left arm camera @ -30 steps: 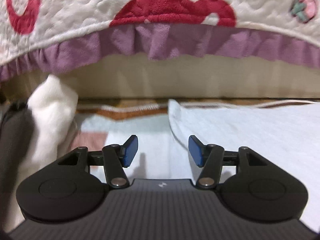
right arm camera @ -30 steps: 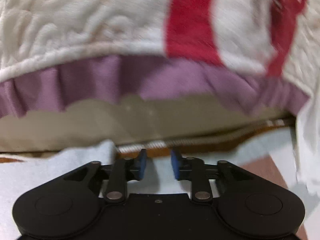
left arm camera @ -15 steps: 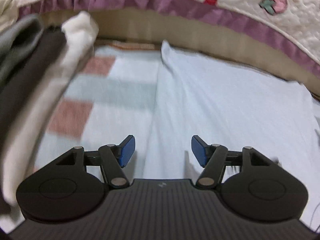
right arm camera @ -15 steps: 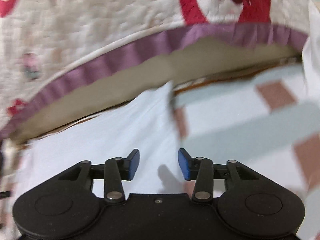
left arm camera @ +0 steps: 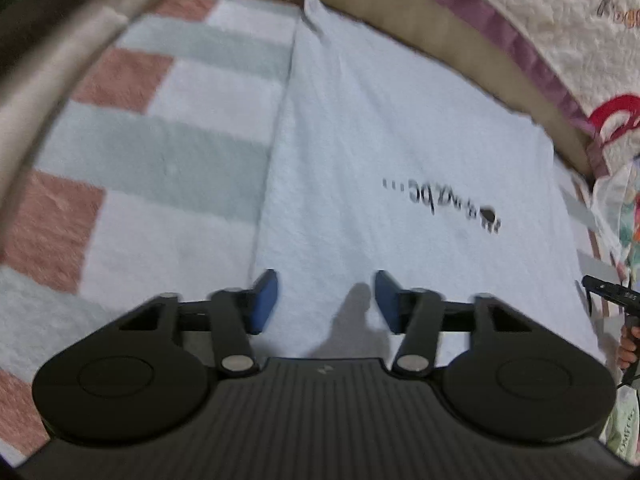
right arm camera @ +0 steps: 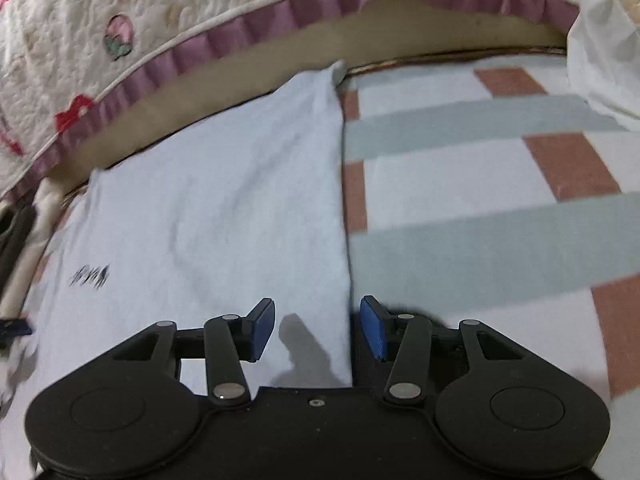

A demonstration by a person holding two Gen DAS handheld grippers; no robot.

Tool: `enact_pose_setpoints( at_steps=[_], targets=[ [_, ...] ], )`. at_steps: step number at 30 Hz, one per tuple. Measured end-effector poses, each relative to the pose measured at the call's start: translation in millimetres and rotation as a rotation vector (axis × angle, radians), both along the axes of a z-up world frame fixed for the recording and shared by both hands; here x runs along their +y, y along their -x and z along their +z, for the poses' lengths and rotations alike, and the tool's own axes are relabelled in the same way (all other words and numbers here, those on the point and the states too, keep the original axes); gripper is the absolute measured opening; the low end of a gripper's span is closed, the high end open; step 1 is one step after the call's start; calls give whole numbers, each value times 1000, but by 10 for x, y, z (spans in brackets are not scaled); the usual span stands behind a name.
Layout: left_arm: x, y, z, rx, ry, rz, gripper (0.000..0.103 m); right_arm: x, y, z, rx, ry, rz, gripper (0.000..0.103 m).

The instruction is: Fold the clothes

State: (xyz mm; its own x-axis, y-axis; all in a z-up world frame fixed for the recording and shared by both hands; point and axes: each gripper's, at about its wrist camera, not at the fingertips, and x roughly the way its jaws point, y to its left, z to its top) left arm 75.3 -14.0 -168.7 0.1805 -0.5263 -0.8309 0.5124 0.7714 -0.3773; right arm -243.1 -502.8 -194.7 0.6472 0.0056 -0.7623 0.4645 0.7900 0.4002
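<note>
Both cameras have swung down from the quilt edge since a second ago, and now look along a pale blue garment (left arm camera: 380, 152) spread flat on a checked blanket (left arm camera: 168, 128) on the bed.

Folding looks only partly done, as I judge it. The garment lies as a long smooth panel with straight side edges and a line of dark lettering (left arm camera: 440, 200) on top, which suggests the sides may already be tucked in; the lengthwise folds seem to remain. A bundle of other clothes (left arm camera: 48, 40) sits at the blanket's far left in the left view, and something white (right arm camera: 600, 52) at the far right in the right view; whether those are folded I cannot tell.

The left tool (left arm camera: 326, 300) hovers over the garment's near left edge, its jaws closing yet still clearly apart, with nothing pinched between the blue pads. The right tool (right arm camera: 318, 328) straddles the garment's right edge (right arm camera: 346, 240), about half open, empty, one pad over cloth and one over blanket.
</note>
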Motion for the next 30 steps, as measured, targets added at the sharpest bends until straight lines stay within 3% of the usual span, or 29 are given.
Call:
enact_pose_setpoints(
  at_steps=[2,5,10,11,12,13,15,20,22,23,26,28,30],
  targets=[
    [-79,59,-12,-42,-40,-46,27,-12,88,-4,9,-86,16,53],
    [-104,28,6,-66,-41,-28,27,-3,195,-29,20,-168,20,53],
    [-23,-79,-2,-86,-25,7,32,-38,152,-123,-70,-255,-16,51],
    [18,-125,-21,-47,19,17,38,-37,117,-146,-91,-274,-16,40],
    [66,-170,-45,-1,66,31,41,-36,77,-168,-111,-292,-15,19],
    [126,-210,-81,53,115,58,41,-29,44,-167,-128,-298,-16,11],
    [180,-240,-96,73,129,92,41,-2,5,-119,-158,-285,-8,9],
    [165,-210,-14,-86,-18,76,43,-5,31,14,-185,-230,-10,7],
    [149,-227,-39,-108,-37,58,47,-26,74,51,-183,-205,-26,7],
    [151,-243,-52,-103,-25,54,52,-38,100,65,-180,-197,-34,7],
    [188,-342,-111,-8,107,86,53,-47,136,85,-171,-185,-52,7],
    [151,-361,-151,17,148,69,48,-43,134,88,-161,-181,-54,7],
    [76,-346,-185,14,153,28,4,-29,100,92,-152,-173,-46,7]
  ],
)
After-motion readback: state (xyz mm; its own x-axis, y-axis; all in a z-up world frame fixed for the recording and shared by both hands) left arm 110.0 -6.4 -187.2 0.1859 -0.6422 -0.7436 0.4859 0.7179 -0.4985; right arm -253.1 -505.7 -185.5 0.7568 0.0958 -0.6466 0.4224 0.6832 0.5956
